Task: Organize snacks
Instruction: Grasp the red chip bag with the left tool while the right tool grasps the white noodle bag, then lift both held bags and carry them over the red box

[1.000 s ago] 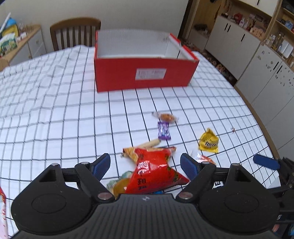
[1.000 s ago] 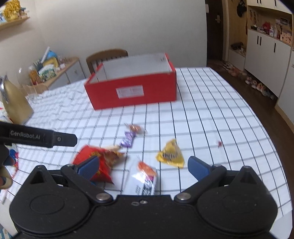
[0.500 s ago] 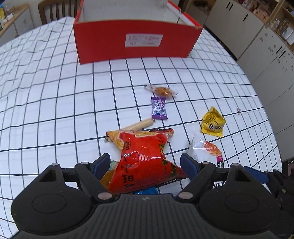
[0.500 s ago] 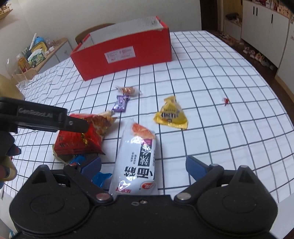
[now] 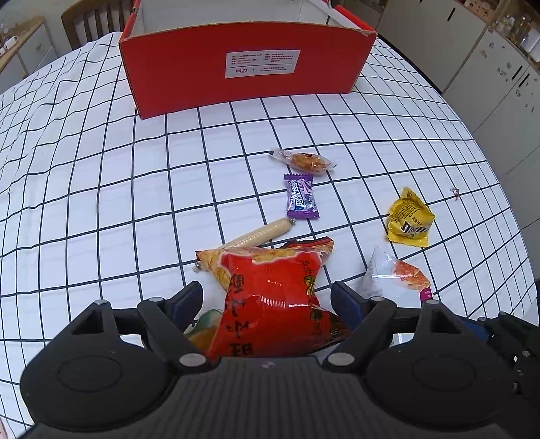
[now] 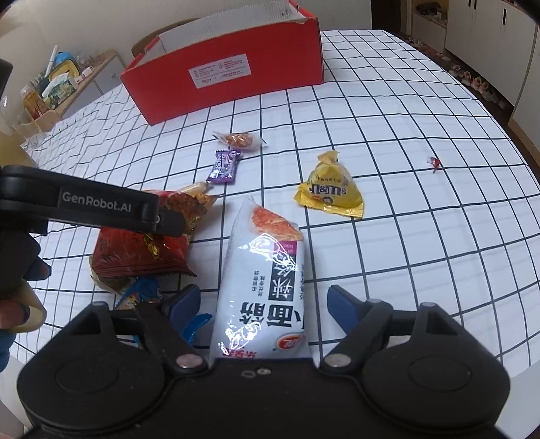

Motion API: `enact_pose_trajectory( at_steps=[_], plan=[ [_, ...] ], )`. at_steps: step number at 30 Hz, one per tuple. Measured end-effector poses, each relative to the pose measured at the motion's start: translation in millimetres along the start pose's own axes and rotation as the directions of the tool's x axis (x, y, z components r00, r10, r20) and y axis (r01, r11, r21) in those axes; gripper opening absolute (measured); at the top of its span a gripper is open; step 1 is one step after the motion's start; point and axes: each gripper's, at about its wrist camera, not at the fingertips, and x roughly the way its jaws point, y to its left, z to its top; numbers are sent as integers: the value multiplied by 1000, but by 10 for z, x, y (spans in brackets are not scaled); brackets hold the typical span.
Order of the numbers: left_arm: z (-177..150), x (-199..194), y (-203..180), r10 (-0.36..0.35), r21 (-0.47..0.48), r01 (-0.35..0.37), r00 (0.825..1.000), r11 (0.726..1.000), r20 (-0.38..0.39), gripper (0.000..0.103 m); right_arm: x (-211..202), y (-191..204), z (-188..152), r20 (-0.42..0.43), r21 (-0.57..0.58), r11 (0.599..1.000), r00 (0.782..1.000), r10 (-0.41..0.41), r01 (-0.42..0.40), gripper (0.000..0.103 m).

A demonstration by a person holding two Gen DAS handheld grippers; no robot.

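My left gripper [image 5: 266,297] is open, its jaws either side of a red snack bag [image 5: 270,304] lying on the checked tablecloth. My right gripper [image 6: 263,300] is open around a white snack bag [image 6: 263,290]. The red bag shows in the right wrist view [image 6: 141,250] under the left gripper's finger. Beyond lie a sausage stick [image 5: 260,233], a purple candy [image 5: 301,199], an orange wrapped snack [image 5: 303,160] and a yellow M&M's bag [image 5: 408,221]. A red open box [image 5: 243,67] stands at the far side.
A small red wrapper [image 6: 433,162] lies at the right on the tablecloth [image 5: 101,202]. A blue packet [image 6: 141,290] peeks from under the red bag. A chair [image 5: 91,20] stands behind the box. White cabinets [image 5: 499,74] stand to the right.
Both grippers have come down and forward over the snacks. The red bag now sits between the left jaws and the white bag between the right jaws. Both stay open.
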Motion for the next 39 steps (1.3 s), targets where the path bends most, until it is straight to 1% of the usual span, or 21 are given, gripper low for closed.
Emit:
enact_pose_trajectory(
  at_steps=[3,6,11,15,19,22,29,35,39],
  plan=[
    [-5,-6,-19,-2,9,2,1000,1000,-4,81,15,-7,3,-10,9,1000,1000,7,-7,74],
    [5,-16,-33,-18,14,18,1000,1000,-10,72,26,-20,10,-21,24,1000,1000,19,-19,67],
    [2,-34,-59,-18,17,18,1000,1000,-18,63,40,-20,9,-37,33,999,999,28,-27,54],
    [-7,-57,-20,-22,-8,22,1000,1000,-18,56,16,-32,5,-29,39,999,999,29,-28,49],
    [-45,-97,-19,-21,-6,21,1000,1000,-9,54,-7,-59,-11,-16,53,998,1000,26,-25,45],
    [-70,-138,-27,-20,-2,20,1000,1000,-1,53,-38,-71,-33,-6,57,998,1000,28,-28,40],
    [-123,-294,17,-35,-26,36,999,999,20,52,-173,-70,-59,24,58,998,999,33,-34,38],
    [-160,-500,116,-46,-63,50,998,997,53,52,-381,-64,-54,66,56,998,997,37,-41,38],
    [-187,-650,183,-72,-97,79,995,992,71,52,-531,-51,-36,88,55,997,995,51,-56,38]
  ],
)
